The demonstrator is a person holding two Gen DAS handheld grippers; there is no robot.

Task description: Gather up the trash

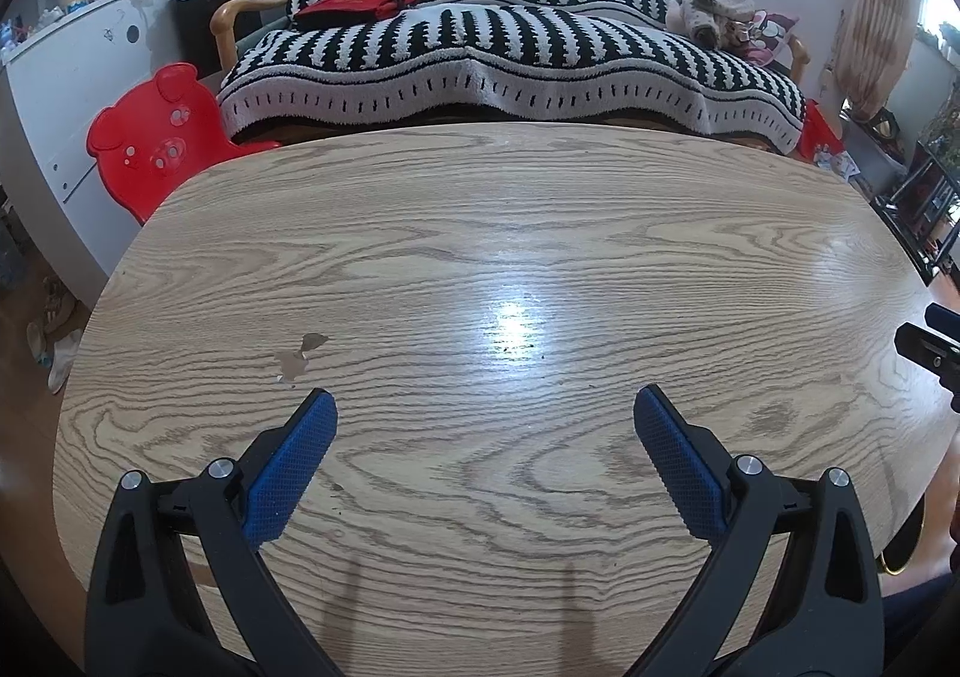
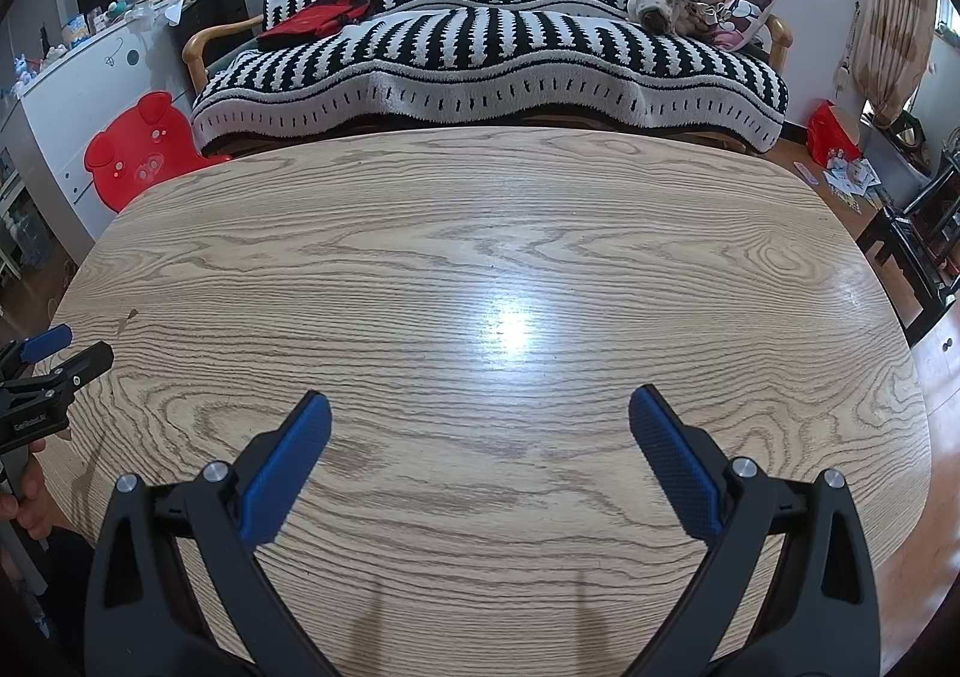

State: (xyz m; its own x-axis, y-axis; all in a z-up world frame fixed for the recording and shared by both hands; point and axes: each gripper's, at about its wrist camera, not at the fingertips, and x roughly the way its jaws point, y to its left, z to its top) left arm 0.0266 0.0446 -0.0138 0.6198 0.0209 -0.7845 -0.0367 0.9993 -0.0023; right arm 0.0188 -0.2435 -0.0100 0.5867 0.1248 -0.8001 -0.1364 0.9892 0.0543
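Over the near edge of the table (image 1: pixel 480 233), the left hand-held gripper (image 1: pixel 485 407) hangs with its jaws spread wide and nothing between them; its blue pads (image 1: pixel 288 467) sit above bare wood grain. Left of the table, by the floor, a red pig-shaped chair (image 1: pixel 150 143) stands against a white cabinet (image 1: pixel 66 77) whose top is crowded with small items too blurred to name. A chipped patch (image 1: pixel 297 359) in the tabletop lies just ahead of the left pad. Behind the table runs a sofa (image 1: pixel 510 47) under a black-and-white cover, with a red bag (image 1: pixel 360 2) on its left part and plush toys (image 1: pixel 714 8) on its right. A bright glare sits in the middle of the tabletop. To the right, the right hand-held gripper (image 2: pixel 480 407) is likewise wide open and empty over the wood, and each gripper shows at the edge of the other's view. No trash can be made out on the table; the only litter-like things visible are scattered papers (image 2: pixel 849 179) on the floor beyond the table's right end, beside a red sack (image 2: pixel 831 131).
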